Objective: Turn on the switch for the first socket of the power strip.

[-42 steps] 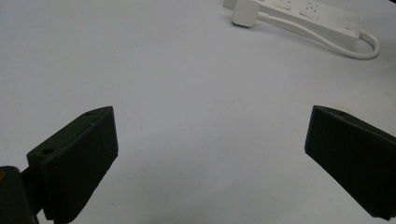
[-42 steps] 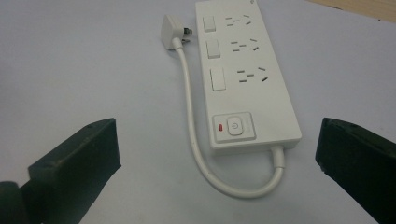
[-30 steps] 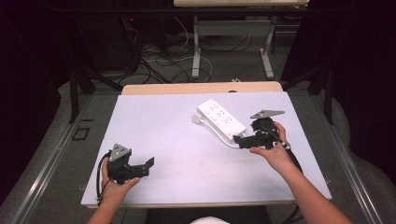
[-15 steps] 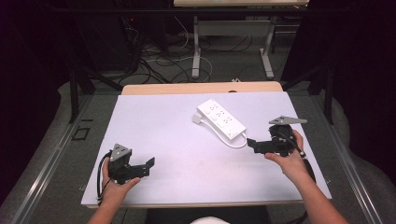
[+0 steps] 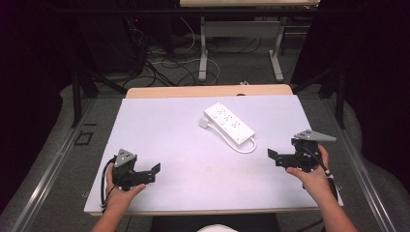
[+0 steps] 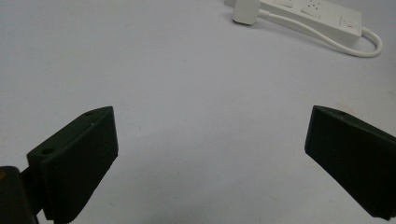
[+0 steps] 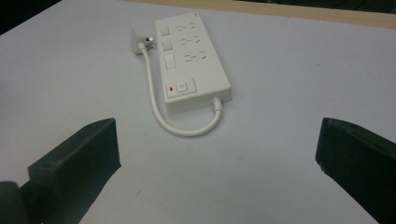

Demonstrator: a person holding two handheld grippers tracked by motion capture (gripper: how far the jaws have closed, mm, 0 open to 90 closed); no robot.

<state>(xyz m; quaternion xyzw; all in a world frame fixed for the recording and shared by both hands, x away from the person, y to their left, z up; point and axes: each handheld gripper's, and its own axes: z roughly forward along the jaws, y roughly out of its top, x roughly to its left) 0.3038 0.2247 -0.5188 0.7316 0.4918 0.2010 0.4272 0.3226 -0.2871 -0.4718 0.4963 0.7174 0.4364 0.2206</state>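
Colours as I see them from my station.
I note a white power strip (image 7: 194, 60) with a white cord (image 7: 173, 123), a white plug (image 7: 140, 39) and a small red mark by its switch. The table (image 5: 164, 125) top is pale lilac-grey with a light wood far edge. Both the left gripper (image 5: 153, 173) and right gripper (image 5: 273, 158) are black, each topped by a grey plate.

The power strip (image 7: 194, 60) looks like smooth, slightly glossy white plastic, its cord (image 7: 161, 116) rubbery. It lies on a matt white tabletop (image 5: 164, 125) edged behind with pale wood.
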